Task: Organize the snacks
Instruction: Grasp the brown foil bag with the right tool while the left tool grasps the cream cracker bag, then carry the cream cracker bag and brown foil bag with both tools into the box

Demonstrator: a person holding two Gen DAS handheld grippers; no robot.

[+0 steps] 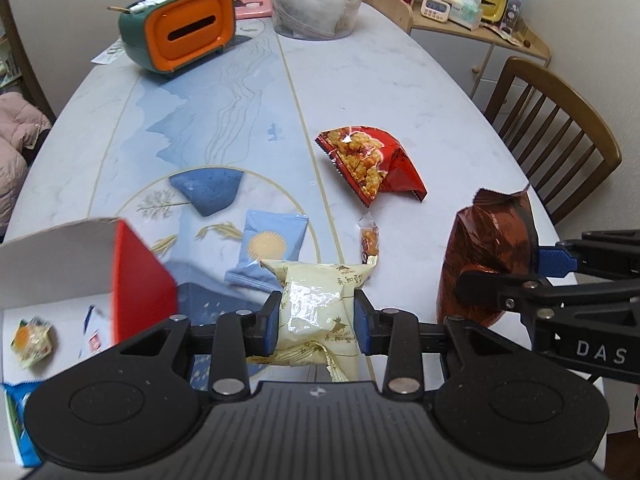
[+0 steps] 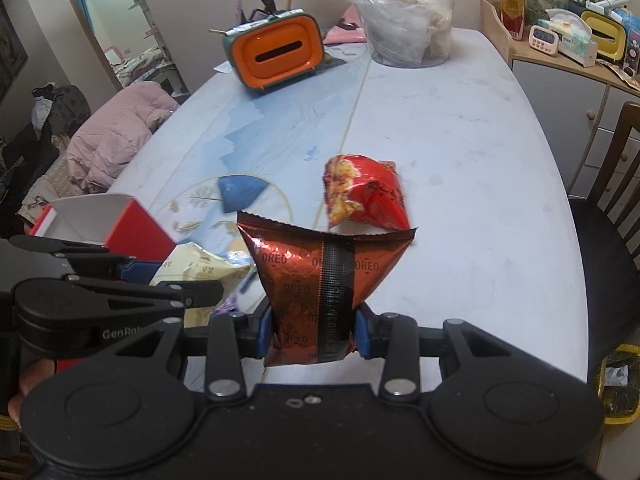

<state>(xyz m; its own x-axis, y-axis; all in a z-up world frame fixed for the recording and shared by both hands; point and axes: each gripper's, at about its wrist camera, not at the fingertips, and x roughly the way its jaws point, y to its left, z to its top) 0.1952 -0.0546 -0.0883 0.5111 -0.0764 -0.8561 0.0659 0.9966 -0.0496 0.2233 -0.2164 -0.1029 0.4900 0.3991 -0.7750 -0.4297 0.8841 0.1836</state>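
Left wrist view shows a red-sided box (image 1: 140, 280) at the left, a blue packet (image 1: 268, 248) and a red snack bag (image 1: 372, 160) lying on the table (image 1: 420, 92). Both grippers angle downward, side by side. The left gripper (image 1: 316, 320) pinches a cream packet (image 1: 316, 304) between its pads; the right gripper (image 2: 314, 330) clamps a brown Oreo bag (image 2: 316, 280) held upright above the table.
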